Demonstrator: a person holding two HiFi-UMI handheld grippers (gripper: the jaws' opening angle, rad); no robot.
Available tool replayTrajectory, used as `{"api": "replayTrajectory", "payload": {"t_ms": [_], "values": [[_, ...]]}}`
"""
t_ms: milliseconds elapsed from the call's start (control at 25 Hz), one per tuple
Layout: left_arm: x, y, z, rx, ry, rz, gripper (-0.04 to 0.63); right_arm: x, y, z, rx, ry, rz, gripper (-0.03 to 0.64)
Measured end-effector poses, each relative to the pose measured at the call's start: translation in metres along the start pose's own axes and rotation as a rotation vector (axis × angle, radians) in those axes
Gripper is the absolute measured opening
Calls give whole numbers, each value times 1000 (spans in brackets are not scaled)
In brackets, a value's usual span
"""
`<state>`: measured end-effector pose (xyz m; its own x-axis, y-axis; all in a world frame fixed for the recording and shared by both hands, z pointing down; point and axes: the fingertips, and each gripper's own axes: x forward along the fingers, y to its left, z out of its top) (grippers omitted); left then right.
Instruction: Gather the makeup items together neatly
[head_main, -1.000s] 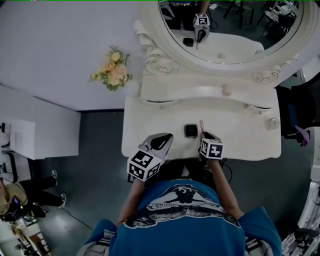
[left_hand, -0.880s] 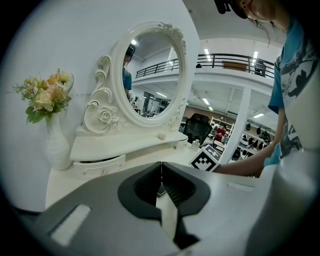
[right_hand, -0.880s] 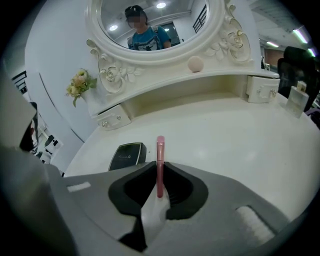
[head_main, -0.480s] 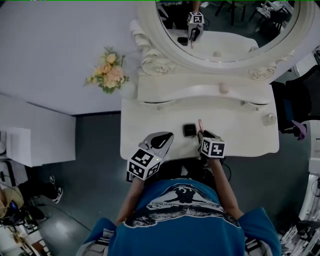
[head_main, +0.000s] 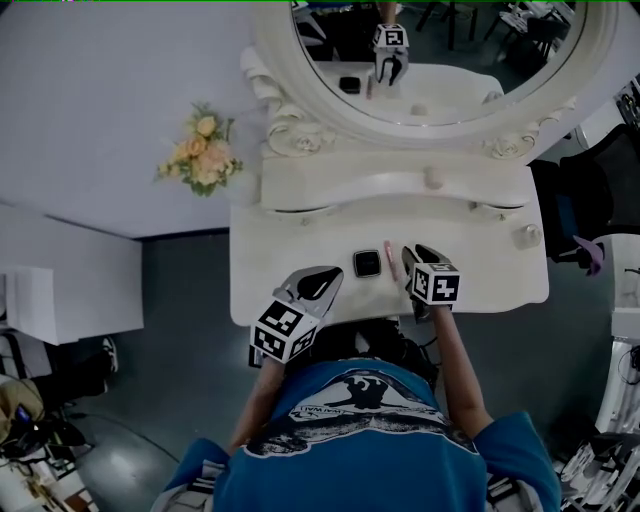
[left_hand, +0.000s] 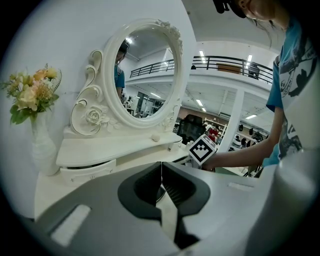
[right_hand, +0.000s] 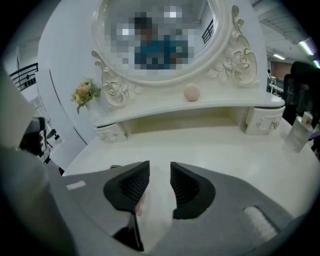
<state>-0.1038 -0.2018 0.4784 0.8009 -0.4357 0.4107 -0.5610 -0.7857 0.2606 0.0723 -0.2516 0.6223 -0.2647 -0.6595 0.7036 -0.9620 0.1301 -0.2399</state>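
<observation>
A black square compact (head_main: 367, 263) lies on the white vanity table (head_main: 480, 270) near its front edge. A thin pink stick (head_main: 389, 258) lies just right of the compact. My right gripper (head_main: 413, 252) stands right of the stick, its jaws opening and its pads off it. In the right gripper view (right_hand: 160, 172) a bit of the pink stick (right_hand: 140, 205) shows low under the left jaw. My left gripper (head_main: 330, 272) hovers at the table's front left edge, shut (left_hand: 161, 167) with nothing in it.
A small clear bottle (head_main: 527, 236) stands at the table's right end (right_hand: 300, 131). A round beige knob-like thing (head_main: 433, 178) sits on the raised shelf under the oval mirror (head_main: 440, 60). A vase of flowers (head_main: 200, 160) stands left of the vanity.
My right gripper has let go of the pink stick and shifted right; the stick now lies on the table beside the compact. The left gripper has stayed put.
</observation>
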Motion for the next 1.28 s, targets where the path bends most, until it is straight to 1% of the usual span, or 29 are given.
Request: {"api": "replayTrajectory", "payload": {"t_ms": [320,640,800,1080,1160,1280], "values": [[15,-9,9,-6,-13,-1,14,-6,-37,72,-91,-80,-21,133],[25,-17,17,-16,-35,39,14,-1,-60,131,-280,-98,-30,133],[25,-17,18,-27,-43,74,14,2,-68,146,-359,-94,-15,150],[23,-17,18,-47,-48,133,14,14,-67,157,-550,-47,21,151],[23,-19,17,-51,-47,141,14,18,-65,157,-576,-45,29,117],[25,-23,14,-59,-44,149,14,21,-66,155,-560,-55,41,91]]}}
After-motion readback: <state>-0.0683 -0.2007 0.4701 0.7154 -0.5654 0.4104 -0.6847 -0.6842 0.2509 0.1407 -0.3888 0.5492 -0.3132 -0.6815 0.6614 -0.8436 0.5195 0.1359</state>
